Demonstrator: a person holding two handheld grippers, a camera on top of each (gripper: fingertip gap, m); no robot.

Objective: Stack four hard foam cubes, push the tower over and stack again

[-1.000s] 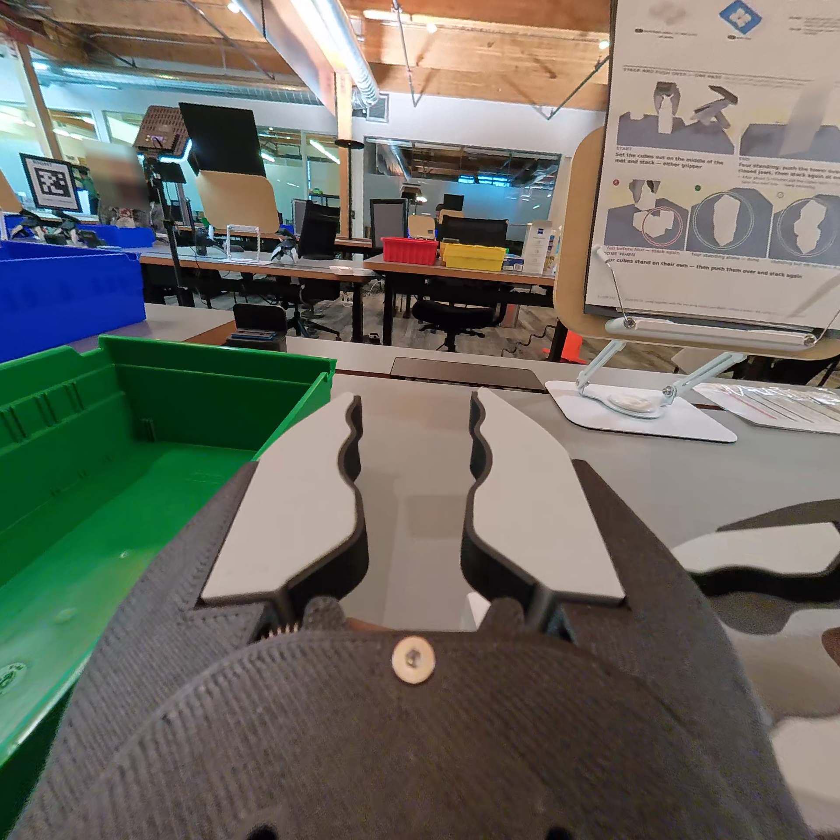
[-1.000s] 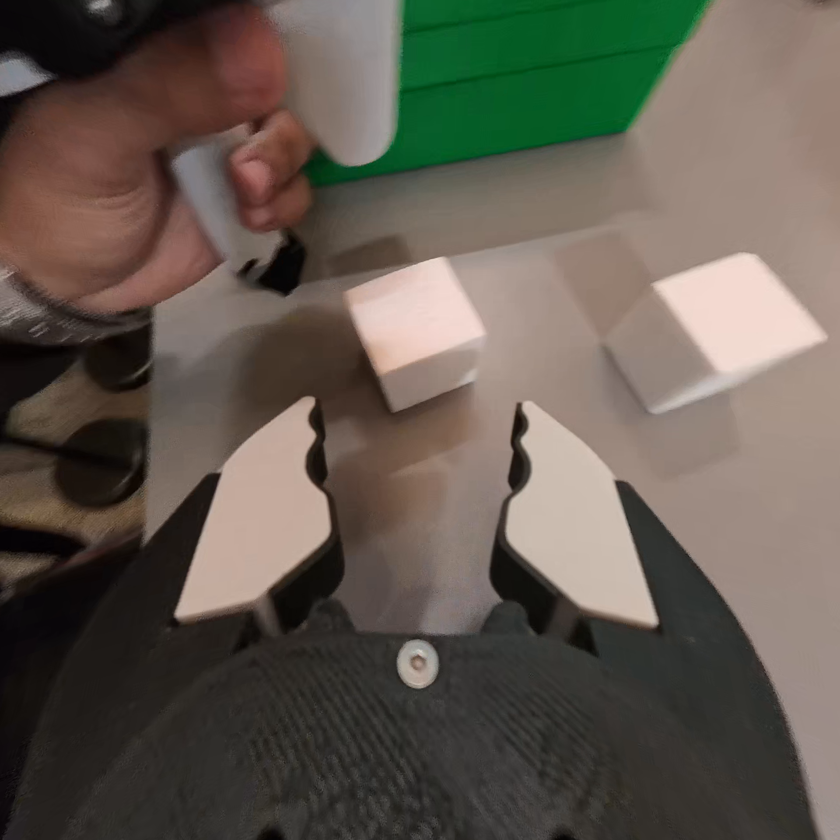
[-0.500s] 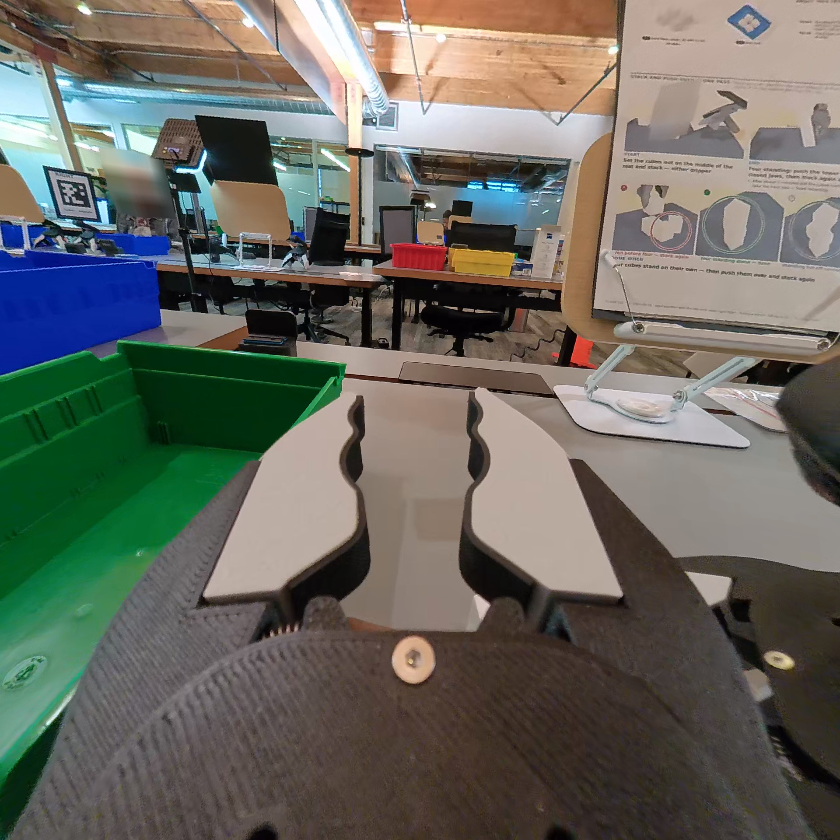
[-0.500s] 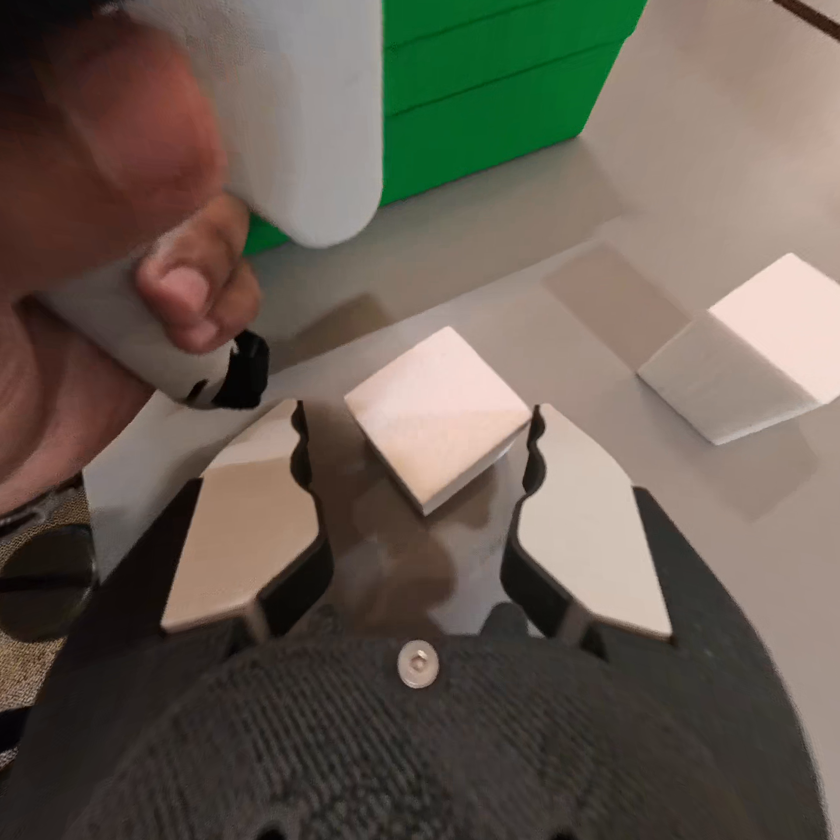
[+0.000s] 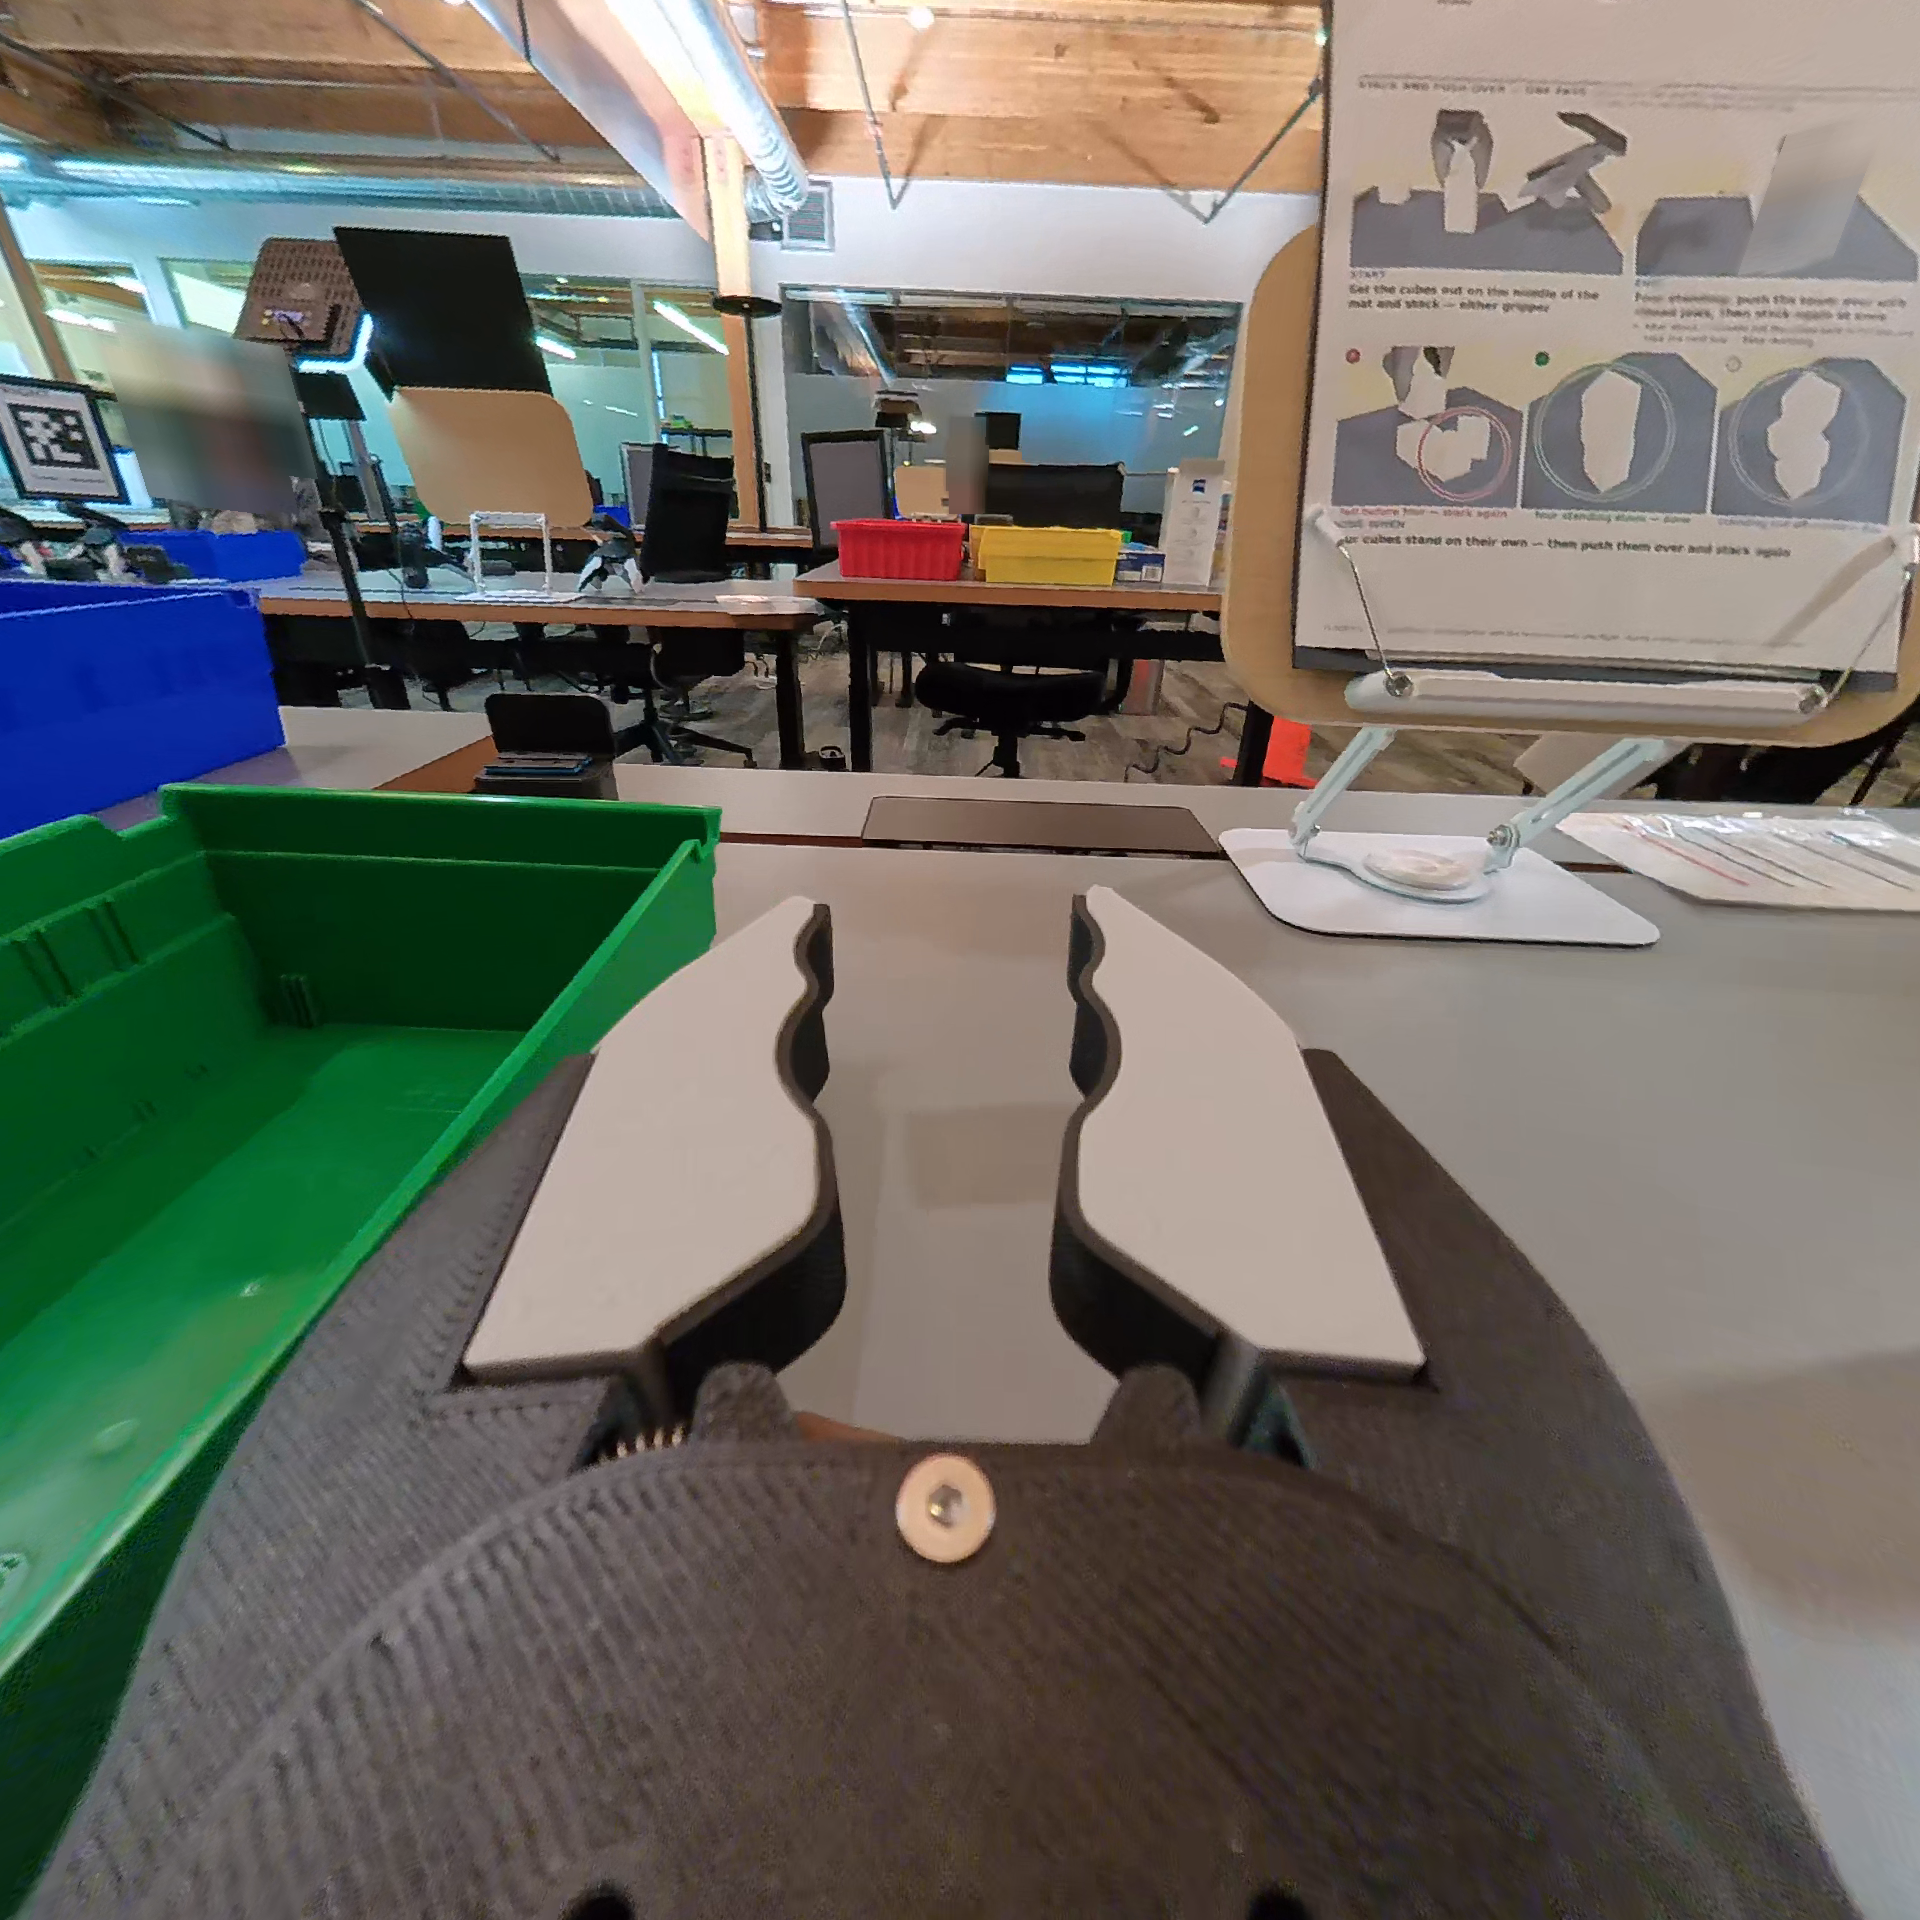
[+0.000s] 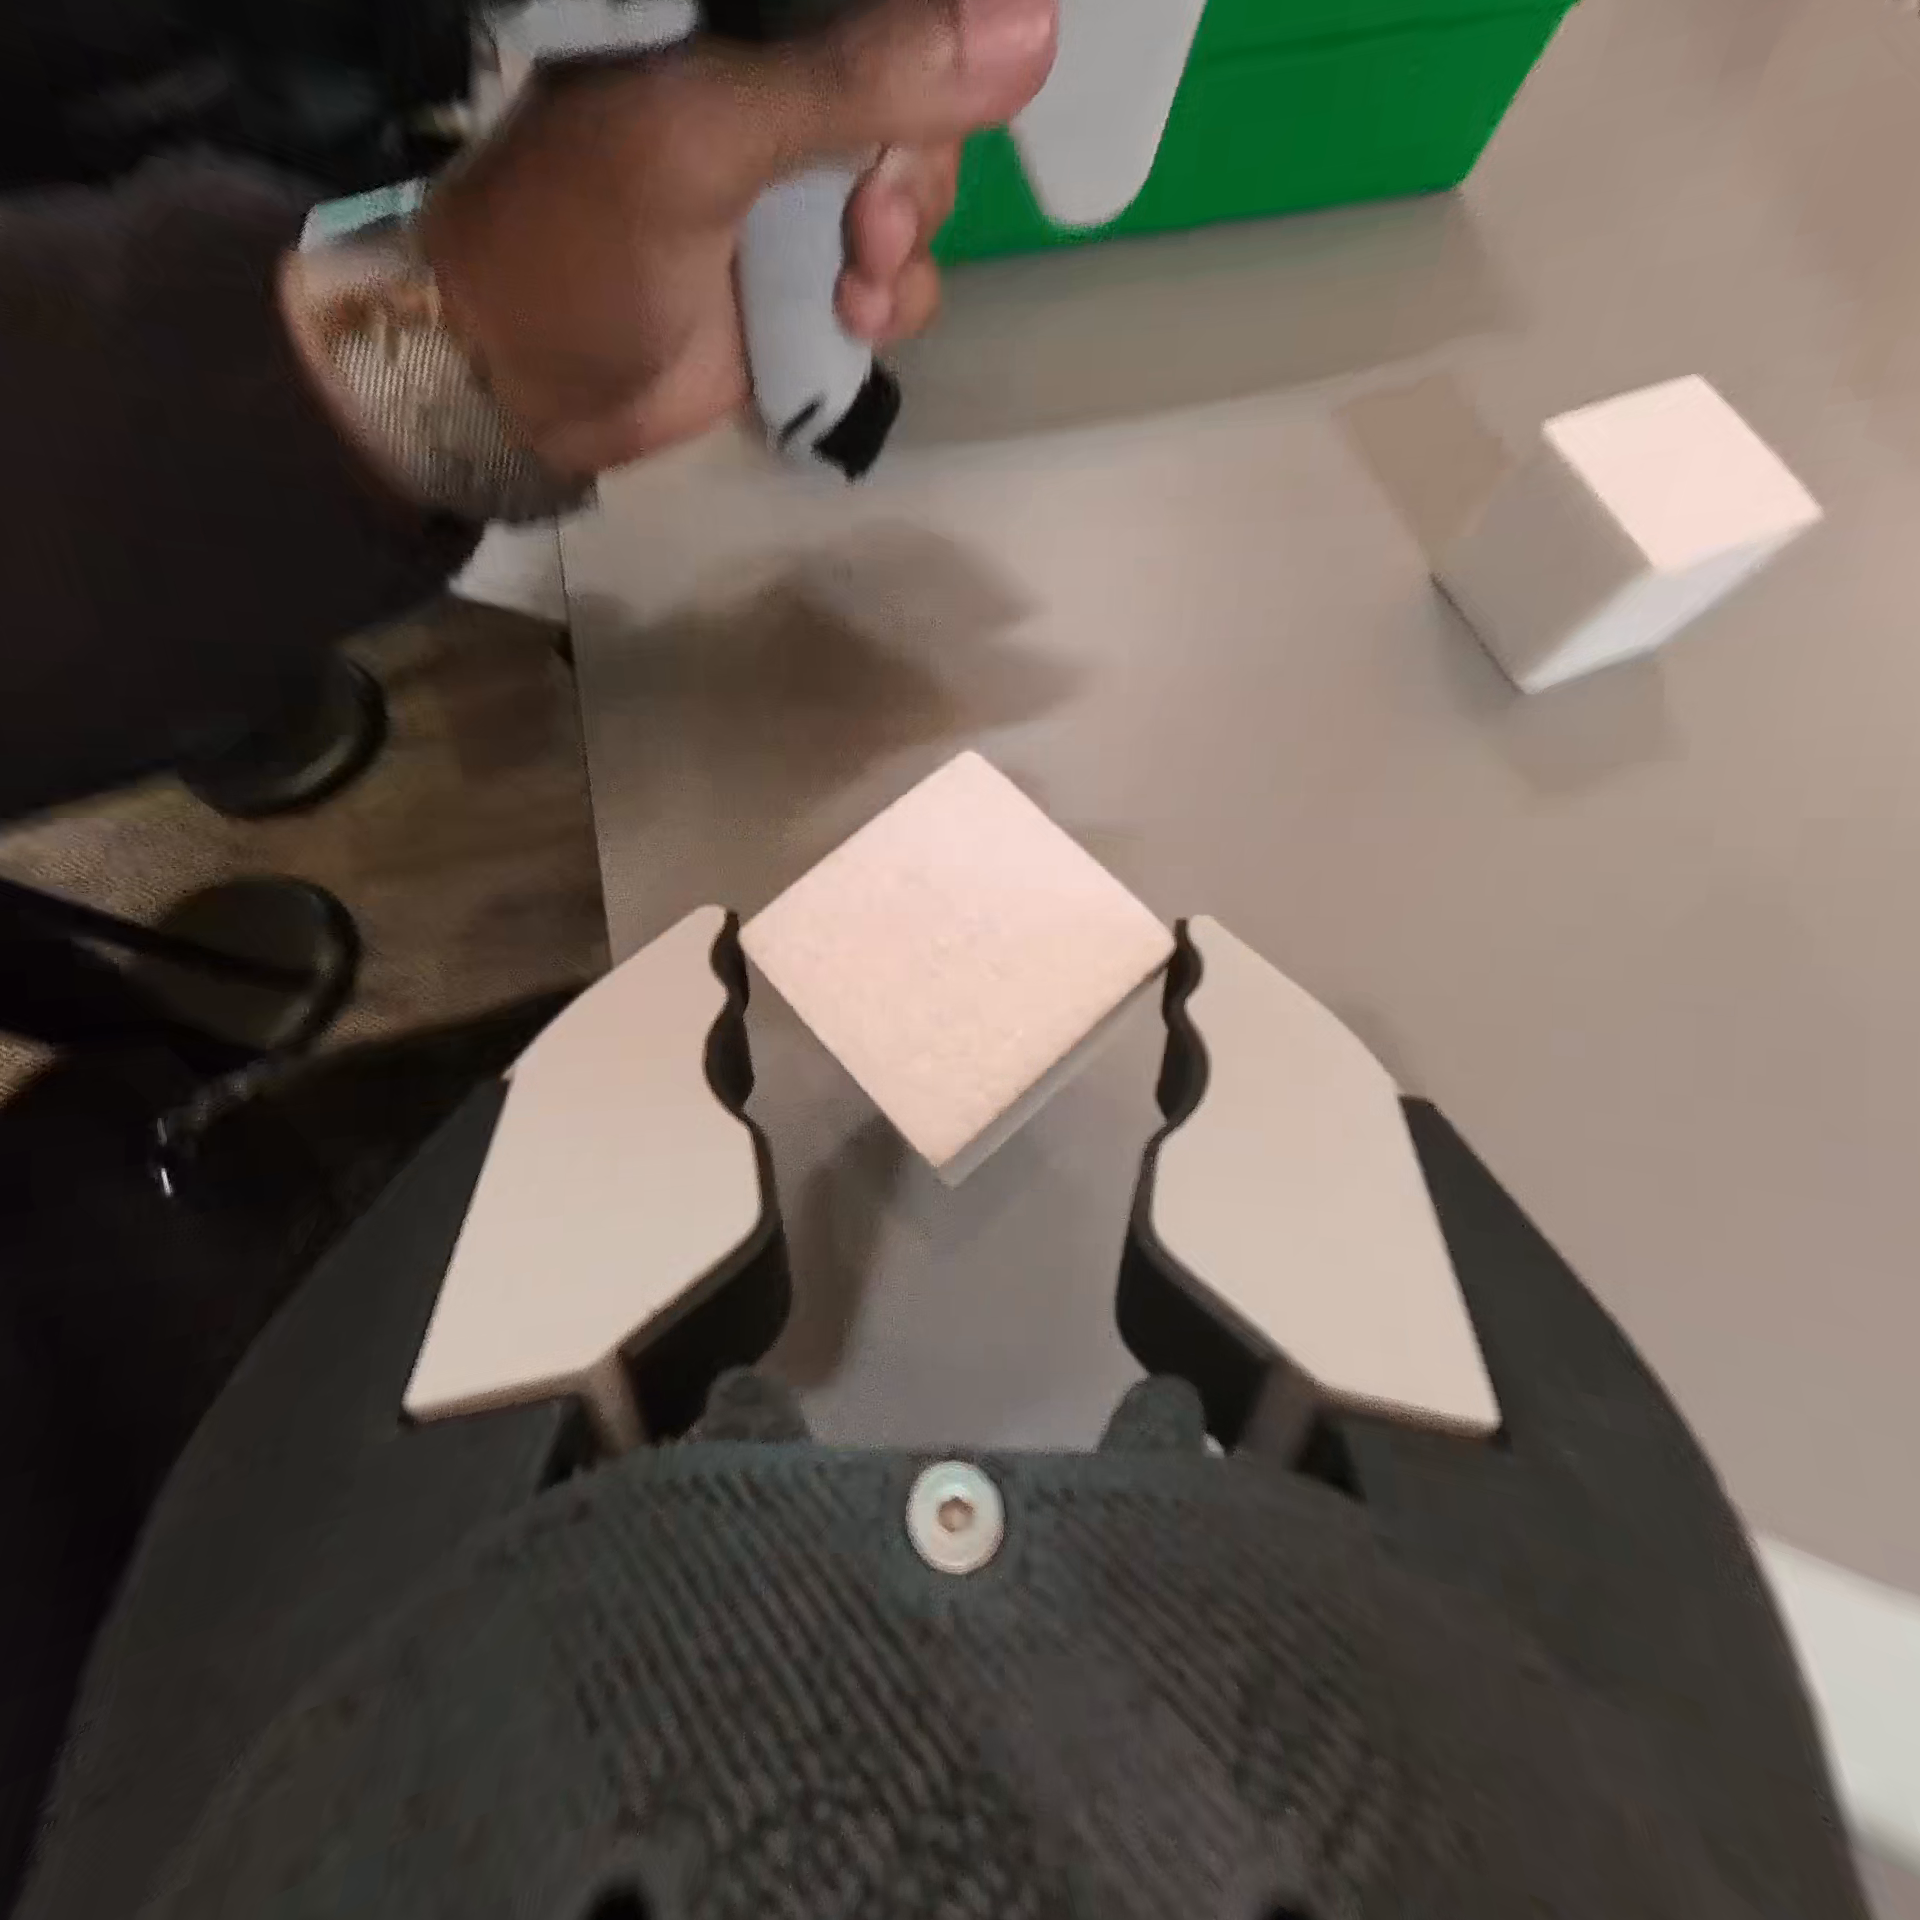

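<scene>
Bright overhead light, blurred edges

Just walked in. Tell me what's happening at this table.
A person is working two handheld grippers over a grey table. The right gripper has its fingers at two opposite corners of a white foam cube, gripping it diagonally. A second cube sits alone farther off to the right; no stack is visible. The left gripper is open and empty beside a green bin, the person's hand around its handle.
</scene>
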